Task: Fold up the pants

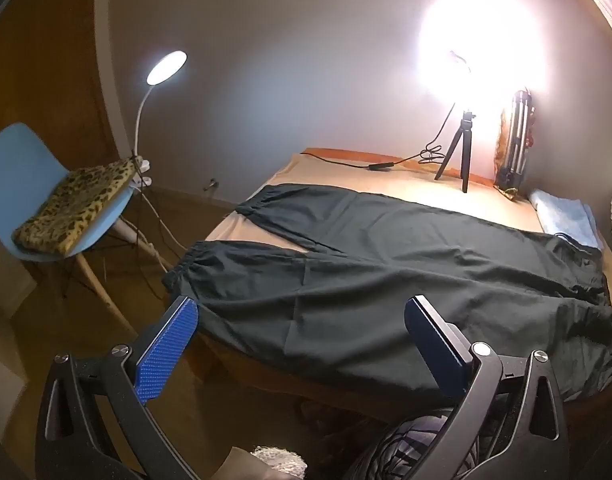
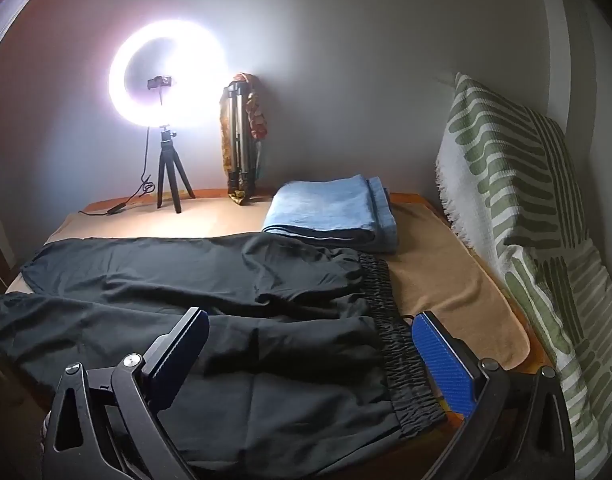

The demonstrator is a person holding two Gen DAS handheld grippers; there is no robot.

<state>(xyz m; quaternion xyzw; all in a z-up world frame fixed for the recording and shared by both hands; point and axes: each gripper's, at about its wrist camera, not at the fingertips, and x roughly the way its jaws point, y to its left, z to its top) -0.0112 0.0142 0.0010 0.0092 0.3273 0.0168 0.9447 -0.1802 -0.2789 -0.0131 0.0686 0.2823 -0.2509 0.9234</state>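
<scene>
— What sort of place is this?
— A room in a home, set up for filming. A bed with a tan cover stands against a plain wall, a green-patterned pillow at its right end.
— And the filming?
— A lit ring light on a small tripod at the far edge, and left of the bed a blue chair with a clip lamp.

- Black pants lie spread flat on a tan-covered table, elastic waistband toward the right.
- The right gripper hovers over the waist end, jaws wide apart, nothing held.
- Folded blue towel sits just behind the pants.
- A lit ring light stands on a small tripod by the wall.
</scene>
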